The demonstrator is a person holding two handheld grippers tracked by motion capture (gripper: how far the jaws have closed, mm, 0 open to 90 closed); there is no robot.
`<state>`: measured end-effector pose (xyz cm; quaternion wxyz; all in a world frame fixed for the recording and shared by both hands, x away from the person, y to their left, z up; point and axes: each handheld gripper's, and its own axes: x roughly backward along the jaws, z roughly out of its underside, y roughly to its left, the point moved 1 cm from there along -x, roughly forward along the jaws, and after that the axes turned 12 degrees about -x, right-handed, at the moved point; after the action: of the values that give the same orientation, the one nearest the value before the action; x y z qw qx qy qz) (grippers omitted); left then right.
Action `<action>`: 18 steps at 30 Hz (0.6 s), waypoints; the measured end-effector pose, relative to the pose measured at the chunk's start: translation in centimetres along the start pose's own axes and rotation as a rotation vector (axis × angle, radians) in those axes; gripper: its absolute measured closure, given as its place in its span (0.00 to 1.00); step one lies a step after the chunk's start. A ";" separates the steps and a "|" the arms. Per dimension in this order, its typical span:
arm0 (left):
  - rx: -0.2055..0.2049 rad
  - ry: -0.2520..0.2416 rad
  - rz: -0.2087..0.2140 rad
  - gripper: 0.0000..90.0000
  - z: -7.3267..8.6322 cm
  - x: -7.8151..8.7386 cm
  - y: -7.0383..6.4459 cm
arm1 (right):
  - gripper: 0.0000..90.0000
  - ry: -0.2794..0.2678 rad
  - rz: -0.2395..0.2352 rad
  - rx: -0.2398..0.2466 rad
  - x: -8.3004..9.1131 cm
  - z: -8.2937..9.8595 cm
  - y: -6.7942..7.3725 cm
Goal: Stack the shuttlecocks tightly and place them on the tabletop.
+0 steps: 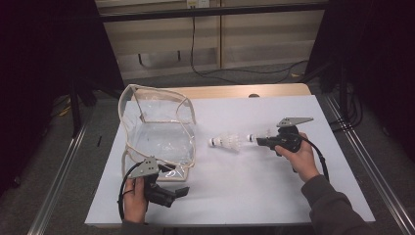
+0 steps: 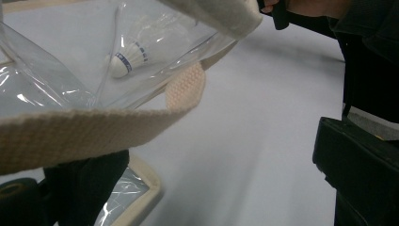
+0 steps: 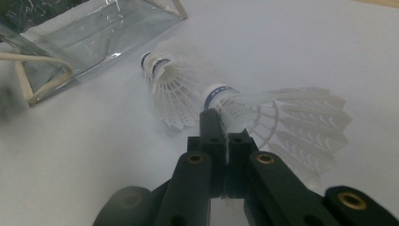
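Observation:
A clear plastic bag [image 1: 156, 129] with beige trim stands open on the left of the white table [image 1: 274, 196]. One white shuttlecock [image 1: 226, 142] lies on the table right of the bag. A second shuttlecock [image 1: 254, 137] is held just right of it by my right gripper [image 1: 258, 141]. In the right gripper view that gripper [image 3: 225, 125] is shut on the skirt of the held shuttlecock [image 3: 282, 117], behind the lying shuttlecock [image 3: 169, 87]. My left gripper [image 1: 175, 180] is at the bag's near corner, open. The beige strap [image 2: 94, 127] lies across its left jaw.
The table's wooden far edge [image 1: 235, 91] lies beyond the bag. Cables [image 1: 230, 73] run over the floor behind it. Metal rails [image 1: 63, 166] flank the table on both sides. The person's right sleeve [image 1: 337, 210] covers the near right corner.

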<state>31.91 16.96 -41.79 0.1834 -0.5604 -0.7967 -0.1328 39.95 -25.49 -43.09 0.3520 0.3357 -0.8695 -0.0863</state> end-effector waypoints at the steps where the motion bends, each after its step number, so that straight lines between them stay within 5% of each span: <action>1: 0.000 0.000 0.000 0.05 0.0 0.0 0.0 | 0.99 0.001 0.000 0.001 -0.1 0.0 0.1; 18: 0.000 0.000 0.002 0.05 0.0 0.0 0.0 | 0.99 0.007 -0.030 0.019 -0.9 -0.3 1.1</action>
<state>31.91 16.97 -41.78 0.1834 -0.5611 -0.7962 -0.1324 40.04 -24.03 -42.99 0.3504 0.3525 -0.8639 -0.0820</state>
